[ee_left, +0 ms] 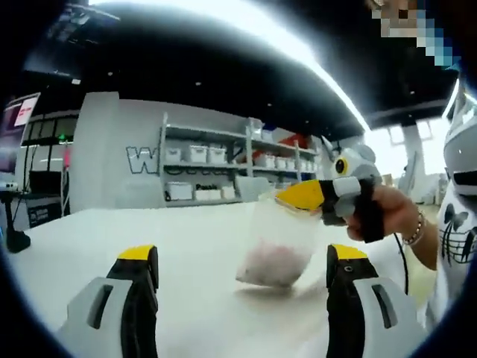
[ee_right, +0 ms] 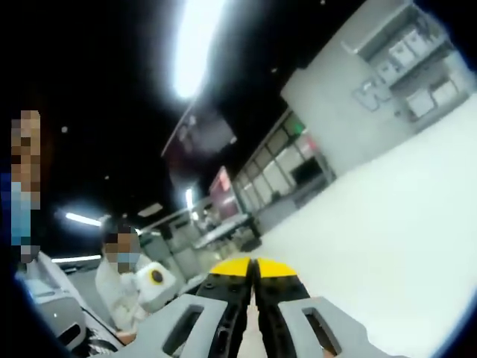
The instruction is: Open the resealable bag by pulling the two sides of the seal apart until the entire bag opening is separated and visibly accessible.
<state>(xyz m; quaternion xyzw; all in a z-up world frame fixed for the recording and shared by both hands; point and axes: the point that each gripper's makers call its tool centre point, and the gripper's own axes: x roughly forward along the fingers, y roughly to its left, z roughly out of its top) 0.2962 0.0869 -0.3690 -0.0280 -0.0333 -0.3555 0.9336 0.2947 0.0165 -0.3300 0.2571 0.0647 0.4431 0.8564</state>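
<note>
A clear resealable bag (ee_left: pixel 279 227) with a pinkish lump (ee_left: pixel 270 265) in its bottom hangs upright over the white table (ee_left: pixel 112 231), its base low near the surface. The right gripper (ee_left: pixel 298 196) comes in from the right, held by a hand (ee_left: pixel 387 212), and its yellow tips are shut on the bag's top edge. In the right gripper view its jaws (ee_right: pixel 253 270) are pressed together and the bag is hidden. My left gripper (ee_left: pixel 242 257) is open just in front of the bag, one jaw on each side, touching nothing.
Shelves with white bins (ee_left: pixel 223 160) stand against the far wall. The person's white shirt (ee_left: pixel 458 231) is at the right edge. A second person in white (ee_right: pixel 123 280) stands at a bench on the left of the right gripper view, beside the table (ee_right: pixel 387 239).
</note>
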